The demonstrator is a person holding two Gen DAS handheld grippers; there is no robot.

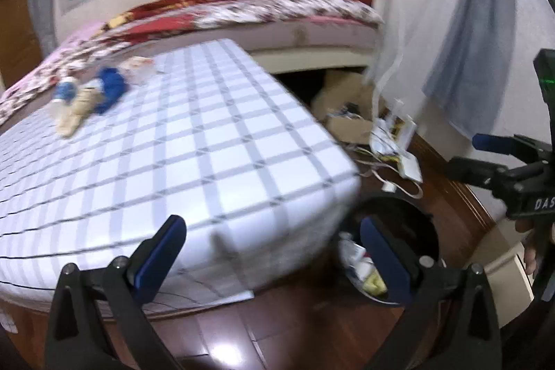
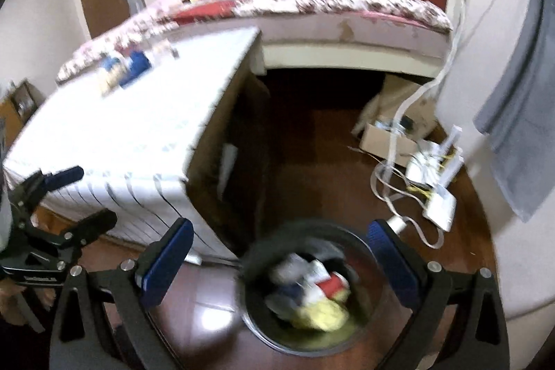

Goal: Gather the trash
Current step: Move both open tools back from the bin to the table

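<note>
A black round trash bin (image 2: 249,269) stands on the wood floor beside the checked table and holds several wrappers (image 2: 312,297); it shows at lower right in the left wrist view (image 1: 409,214). My right gripper (image 2: 281,252) is open and empty, right above the bin. My left gripper (image 1: 274,252) is open and empty over the table's near corner. Trash lies on the far left of the table: a blue crumpled piece (image 1: 111,87), a beige wrapper (image 1: 74,115), a blue-white piece (image 1: 66,91) and a pale wrapper (image 1: 138,65). In the right wrist view this pile (image 2: 125,68) is blurred.
The table has a white and grey checked cloth (image 1: 208,141). A bed (image 1: 277,13) with a floral sheet stands behind it. White routers and cables (image 2: 437,182) and cardboard boxes (image 2: 385,137) lie on the floor at right. Grey cloth (image 2: 520,113) hangs on the right wall.
</note>
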